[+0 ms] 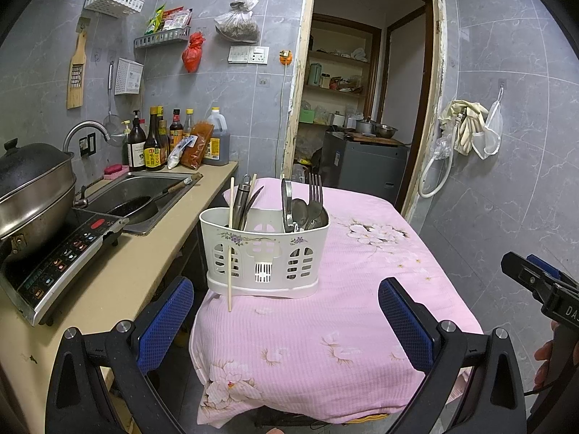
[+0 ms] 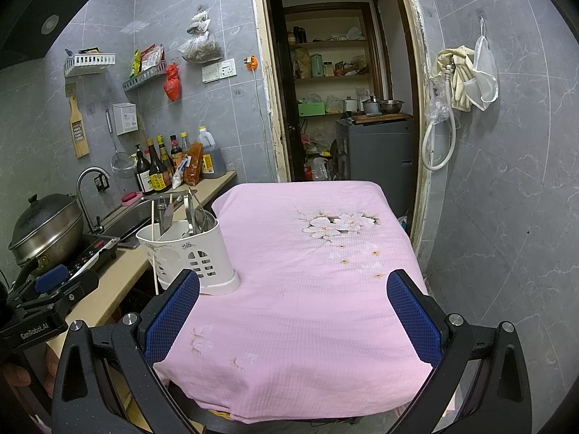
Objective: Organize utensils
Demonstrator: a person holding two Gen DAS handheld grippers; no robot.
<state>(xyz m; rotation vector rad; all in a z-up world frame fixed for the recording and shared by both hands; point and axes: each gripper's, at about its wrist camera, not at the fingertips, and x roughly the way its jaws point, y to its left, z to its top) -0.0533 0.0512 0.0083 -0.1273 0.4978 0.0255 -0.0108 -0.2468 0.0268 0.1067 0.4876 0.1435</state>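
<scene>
The white plastic utensil caddy (image 1: 266, 249) carries a small purple flower print with thin gold scrolls along its front. It stands on a pink waffle-textured table cloth (image 2: 307, 289) printed with pale white-and-cream blossoms on brown twigs and tiny orange stars. A pale wooden chopstick (image 1: 230, 246) leans against the caddy's front; the steel fork (image 1: 315, 195) and spoons inside are dull silver-grey. The left gripper (image 1: 286, 320) and right gripper (image 2: 293, 314) are black with blue mesh-patterned pads. The wall tiles (image 1: 506, 181) are grey with faint white marbling. A red bag (image 1: 192, 52), probably plastic, hangs there.
</scene>
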